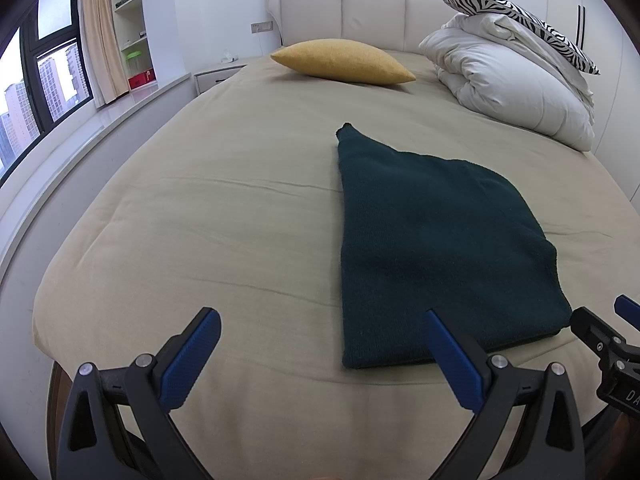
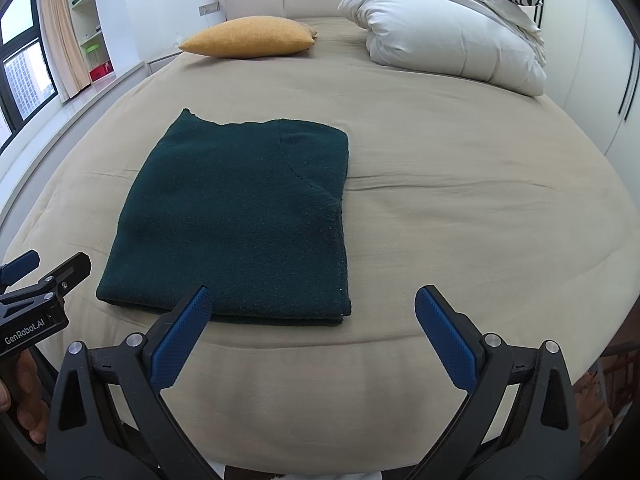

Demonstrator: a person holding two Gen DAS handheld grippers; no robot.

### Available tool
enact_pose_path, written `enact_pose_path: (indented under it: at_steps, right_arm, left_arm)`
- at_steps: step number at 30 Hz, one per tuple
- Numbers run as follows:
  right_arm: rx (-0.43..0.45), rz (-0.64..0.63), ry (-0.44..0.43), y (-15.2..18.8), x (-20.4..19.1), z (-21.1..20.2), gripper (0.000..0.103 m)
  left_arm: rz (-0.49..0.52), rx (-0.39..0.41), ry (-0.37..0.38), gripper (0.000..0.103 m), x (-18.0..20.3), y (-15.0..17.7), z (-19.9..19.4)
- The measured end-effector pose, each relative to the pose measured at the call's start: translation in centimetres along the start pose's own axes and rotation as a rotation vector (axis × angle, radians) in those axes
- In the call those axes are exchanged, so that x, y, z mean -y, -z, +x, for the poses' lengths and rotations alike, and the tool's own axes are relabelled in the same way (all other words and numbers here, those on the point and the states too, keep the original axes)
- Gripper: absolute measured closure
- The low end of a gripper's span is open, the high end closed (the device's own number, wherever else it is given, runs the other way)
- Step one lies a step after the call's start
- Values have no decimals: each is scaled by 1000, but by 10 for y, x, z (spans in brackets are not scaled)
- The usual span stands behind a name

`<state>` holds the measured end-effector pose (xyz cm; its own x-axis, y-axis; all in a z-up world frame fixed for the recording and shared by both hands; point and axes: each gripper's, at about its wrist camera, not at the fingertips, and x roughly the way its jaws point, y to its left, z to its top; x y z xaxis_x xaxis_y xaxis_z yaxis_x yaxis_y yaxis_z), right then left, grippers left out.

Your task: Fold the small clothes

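A dark green knitted garment lies folded flat into a rough rectangle on the beige bed, near the front edge. My left gripper hovers open over the bed's front edge, left of the garment's near corner, holding nothing. My right gripper stands open just in front of the garment's near right corner, also holding nothing. Each gripper shows at the edge of the other's view: the right gripper's tip, and the left gripper with a hand holding it.
A yellow cushion lies near the padded headboard. A folded white duvet with a zebra-print pillow fills the far right corner. At left are a window ledge, shelves and a nightstand.
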<state>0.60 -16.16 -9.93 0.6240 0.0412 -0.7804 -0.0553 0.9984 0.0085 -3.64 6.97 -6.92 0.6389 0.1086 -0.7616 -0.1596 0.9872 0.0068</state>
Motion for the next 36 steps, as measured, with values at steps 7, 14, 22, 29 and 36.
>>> enact_pose_path:
  at_steps: [7,14,22,29,36]
  right_arm:
    - [0,2,-2,1,-2,-1,0]
    - [0,3,-2,1,-2,0,0]
    - [1,5,-3,1,-3,-1,0]
    - [-2,5,-6,1,-5,-1,0]
    - [-2,7,-7,1,-7,-2,0]
  left_arm:
    - [1,-1,1,0,0,0,1]
    - [2,-1,2,0,-1,0,1]
    - [3,-1,4,0,0,2,1]
    - [4,-4,7,0,0,2,1]
    - [7,-8,8,0,0,2,2]
